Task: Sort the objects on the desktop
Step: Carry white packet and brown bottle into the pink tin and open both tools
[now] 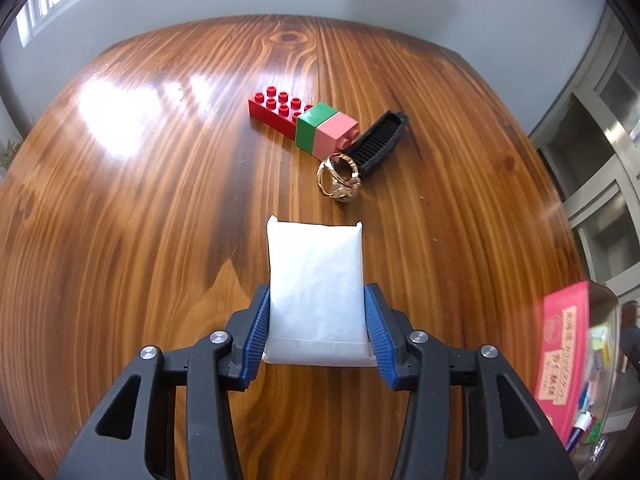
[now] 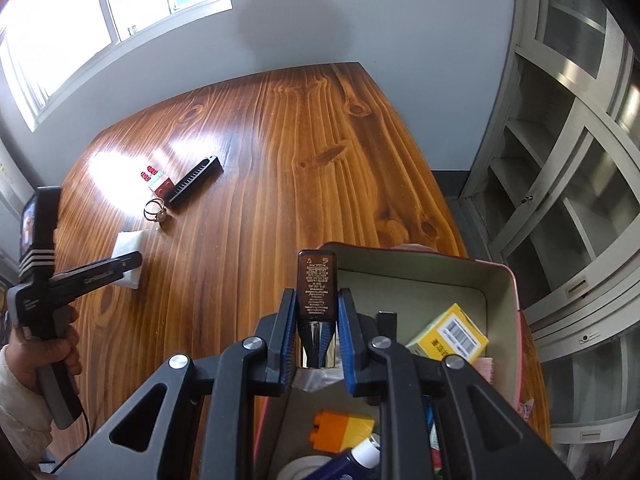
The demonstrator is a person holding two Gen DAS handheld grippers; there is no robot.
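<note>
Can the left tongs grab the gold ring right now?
Probably not yet. The left tongs already have the white packet between their pads, so they are full. The gold ring lies just past the packet on the table, with nothing covering it, beside the black comb.

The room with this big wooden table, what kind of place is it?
Probably a room in a home or small office, set up for tidying. The wooden table stands against a plain wall beside a window, with empty glass-door cabinets on the right and a storage box of odds and ends.
</note>
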